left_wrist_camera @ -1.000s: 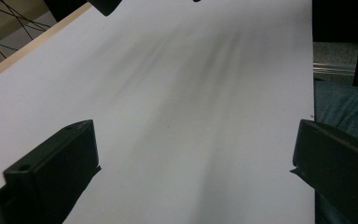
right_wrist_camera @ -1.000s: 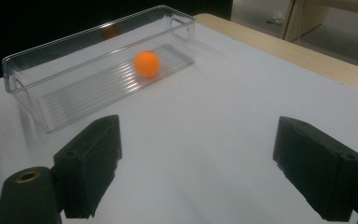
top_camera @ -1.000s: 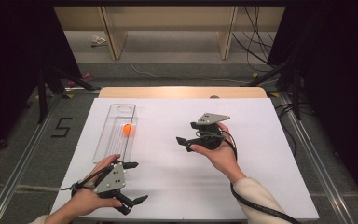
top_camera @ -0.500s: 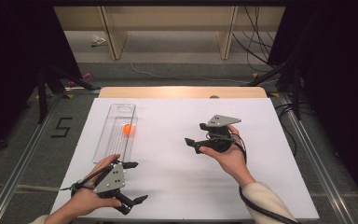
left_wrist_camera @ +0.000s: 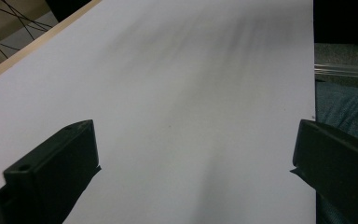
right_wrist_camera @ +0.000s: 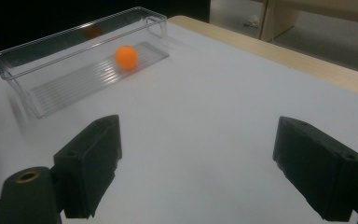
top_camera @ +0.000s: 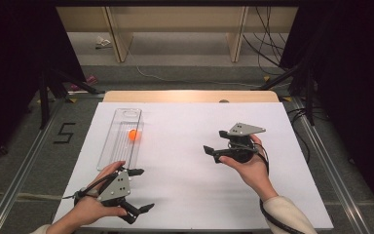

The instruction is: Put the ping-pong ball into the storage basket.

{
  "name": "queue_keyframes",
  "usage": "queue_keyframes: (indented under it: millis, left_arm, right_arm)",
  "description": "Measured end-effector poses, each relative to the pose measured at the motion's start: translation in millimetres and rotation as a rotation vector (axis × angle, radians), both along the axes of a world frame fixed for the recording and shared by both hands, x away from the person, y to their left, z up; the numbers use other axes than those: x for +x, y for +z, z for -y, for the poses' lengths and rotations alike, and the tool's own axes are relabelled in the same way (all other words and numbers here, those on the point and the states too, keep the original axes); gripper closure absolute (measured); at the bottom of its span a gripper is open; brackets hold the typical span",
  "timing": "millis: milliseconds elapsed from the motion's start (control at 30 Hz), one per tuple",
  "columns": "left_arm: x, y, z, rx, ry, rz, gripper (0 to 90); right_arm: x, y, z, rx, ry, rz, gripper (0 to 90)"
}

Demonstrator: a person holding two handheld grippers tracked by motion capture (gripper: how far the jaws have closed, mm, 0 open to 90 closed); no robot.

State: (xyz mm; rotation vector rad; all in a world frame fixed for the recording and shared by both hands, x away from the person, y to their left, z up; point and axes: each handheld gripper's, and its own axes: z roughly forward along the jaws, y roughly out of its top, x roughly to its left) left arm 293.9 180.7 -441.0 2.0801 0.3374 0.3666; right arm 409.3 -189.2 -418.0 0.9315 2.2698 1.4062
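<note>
An orange ball (top_camera: 133,135) lies inside a long clear plastic tray (top_camera: 127,111) on the left part of the white table. My left gripper (top_camera: 140,190) rests near the front left corner, just below the tray's near end, open with nothing between its jaws. My right gripper (top_camera: 214,141) hovers right of centre, pointing left toward the tray, also open and empty. In the right gripper view the ball (right_wrist_camera: 126,57) and the tray (right_wrist_camera: 42,100) lie well beyond the gripper (right_wrist_camera: 196,163). In the left gripper view, bare white table lies ahead of the gripper (left_wrist_camera: 191,158).
The white table top (top_camera: 185,185) ends in a wooden strip (top_camera: 190,96) at the far edge. Metal rails (top_camera: 24,170) run along both sides on the floor. Wooden shelving legs (top_camera: 237,34) and cables stand beyond the table.
My right gripper has drawn back to the right, away from the tray. The left gripper and the ball have stayed put.
</note>
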Motion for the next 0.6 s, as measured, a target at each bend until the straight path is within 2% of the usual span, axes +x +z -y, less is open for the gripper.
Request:
queue_keyframes:
  millis: [600]
  left_arm:
    - [0.7,0.0,-0.3,-0.001,0.004,0.000,0.0]
  right_arm:
    - [-17.4,-0.1,33.9,0.008,-0.057,0.005,16.3]
